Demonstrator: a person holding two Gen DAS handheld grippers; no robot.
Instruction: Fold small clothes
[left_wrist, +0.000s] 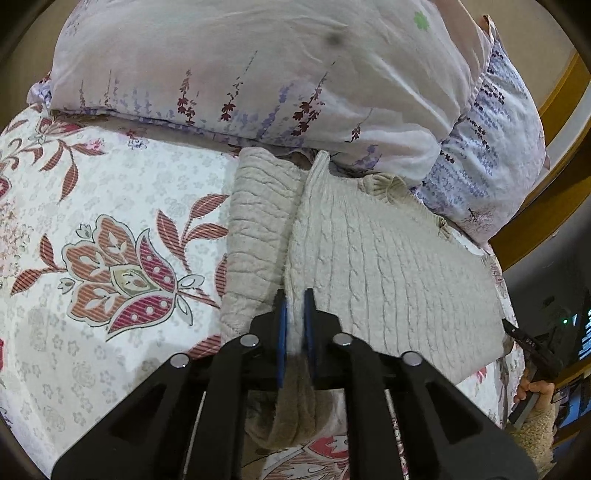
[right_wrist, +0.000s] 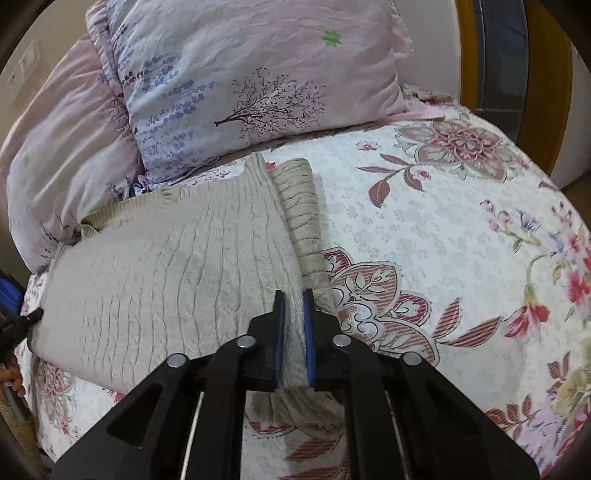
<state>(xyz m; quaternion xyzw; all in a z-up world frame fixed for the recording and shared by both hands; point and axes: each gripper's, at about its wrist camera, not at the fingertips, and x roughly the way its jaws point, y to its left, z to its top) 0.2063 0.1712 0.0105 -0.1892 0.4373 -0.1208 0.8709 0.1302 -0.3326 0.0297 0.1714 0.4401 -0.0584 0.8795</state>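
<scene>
Left wrist view: left claw (left_wrist: 294, 310) and right claw (right_wrist: 293, 310) each pinch the beige sweater (left_wrist: 388, 266) on the bed (left_wrist: 92, 192).

The sweater (right_wrist: 177, 280) lies on the bedspread (right_wrist: 424, 229), in front of the pillows (right_wrist: 240, 88). Each gripper, left (left_wrist: 294, 321) and right (right_wrist: 293, 321), pinches one of its near corners.
</scene>
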